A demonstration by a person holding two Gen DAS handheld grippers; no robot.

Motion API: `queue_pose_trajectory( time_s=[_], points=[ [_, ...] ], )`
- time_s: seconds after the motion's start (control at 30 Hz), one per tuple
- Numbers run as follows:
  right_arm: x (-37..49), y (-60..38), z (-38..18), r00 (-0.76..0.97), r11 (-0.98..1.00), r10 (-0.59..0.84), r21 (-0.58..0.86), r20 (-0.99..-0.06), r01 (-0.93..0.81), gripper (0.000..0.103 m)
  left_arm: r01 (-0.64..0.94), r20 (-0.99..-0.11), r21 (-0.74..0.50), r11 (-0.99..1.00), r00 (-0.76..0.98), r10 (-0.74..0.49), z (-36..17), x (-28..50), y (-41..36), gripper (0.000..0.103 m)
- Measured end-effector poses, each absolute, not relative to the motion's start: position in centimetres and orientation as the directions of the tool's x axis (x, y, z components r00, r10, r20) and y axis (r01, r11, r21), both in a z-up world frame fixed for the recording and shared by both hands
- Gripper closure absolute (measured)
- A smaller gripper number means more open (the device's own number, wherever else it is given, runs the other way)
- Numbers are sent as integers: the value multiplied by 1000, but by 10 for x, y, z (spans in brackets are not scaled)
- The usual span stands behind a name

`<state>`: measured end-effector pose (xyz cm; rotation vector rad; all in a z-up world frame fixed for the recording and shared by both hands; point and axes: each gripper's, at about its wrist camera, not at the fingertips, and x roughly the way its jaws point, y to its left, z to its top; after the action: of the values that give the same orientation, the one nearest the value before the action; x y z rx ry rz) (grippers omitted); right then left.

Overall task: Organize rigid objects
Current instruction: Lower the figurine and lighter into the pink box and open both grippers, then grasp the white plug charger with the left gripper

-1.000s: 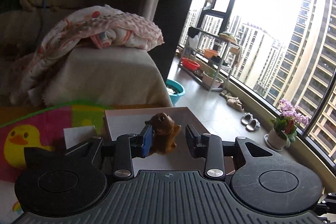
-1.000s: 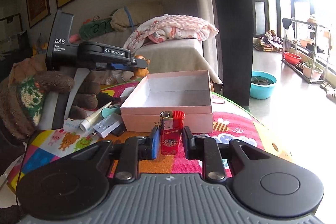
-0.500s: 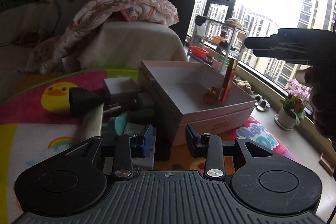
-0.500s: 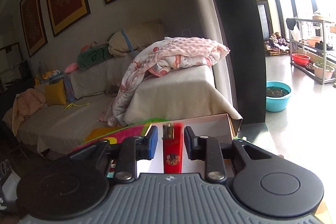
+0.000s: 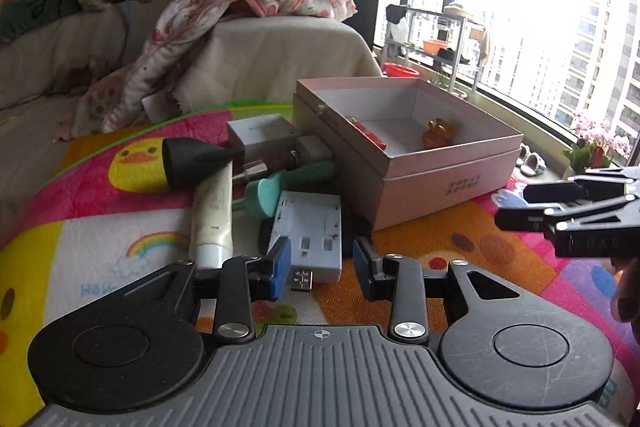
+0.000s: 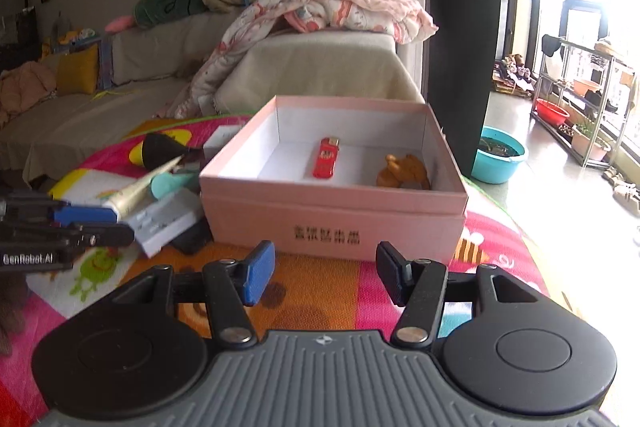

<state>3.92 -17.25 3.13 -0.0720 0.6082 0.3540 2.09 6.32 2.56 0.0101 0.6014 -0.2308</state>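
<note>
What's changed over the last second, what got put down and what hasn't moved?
The red lighter, clamped in the right gripper a second ago, now lies flat in the pink box; those jaws have just been opening and hold nothing. The brown figurine, earlier in the left gripper, lies in the box too. The pile of items beside the box is unchanged.

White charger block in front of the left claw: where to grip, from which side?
Grip the white charger block across its two long side faces, near the end with the USB plug. Come in from that near end, along its length: it lies flat, pointing at the left claw, whose open jaws already straddle that end. The cream tube crowds one side, so keep low and centred.
</note>
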Motion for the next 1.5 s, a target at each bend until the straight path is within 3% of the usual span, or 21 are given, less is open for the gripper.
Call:
queue_pose_trajectory(
  time_s=[0.23, 0.3, 0.4, 0.47, 0.53, 0.7, 0.8, 1.1, 1.5],
  points=[
    [24, -168, 1, 713, 931, 313, 52, -628, -362, 45, 207, -597, 5, 978, 786, -163, 22, 45, 52, 65],
    [25, -170, 1, 714, 932, 318, 67, -624, -357, 40, 211, -615, 13, 977, 773, -158, 18, 49, 49, 65],
    [28, -172, 0, 705, 930, 328, 82, -629, -359, 38, 234, -607, 41, 971, 778, -162, 14, 49, 43, 61],
    [28, -172, 0, 703, 928, 332, 86, -629, -362, 37, 258, -608, 35, 965, 772, -184, 13, 50, 40, 50],
    [28, -173, 0, 702, 928, 335, 89, -628, -362, 36, 277, -616, 38, 960, 763, -196, 14, 52, 39, 47],
    [28, -173, 0, 702, 927, 338, 92, -627, -364, 35, 230, -587, 71, 970, 796, -146, 22, 55, 41, 49],
    [27, -173, 0, 702, 927, 338, 92, -627, -364, 34, 214, -613, 80, 973, 781, -122, 20, 66, 43, 48],
    [27, -173, 0, 700, 925, 341, 93, -628, -367, 33, 259, -672, 8, 966, 717, -186, 11, 88, 37, 48],
    [28, -172, -1, 695, 921, 350, 96, -628, -377, 29, 277, -625, -25, 960, 746, -231, 10, 55, 45, 50]
  ],
)
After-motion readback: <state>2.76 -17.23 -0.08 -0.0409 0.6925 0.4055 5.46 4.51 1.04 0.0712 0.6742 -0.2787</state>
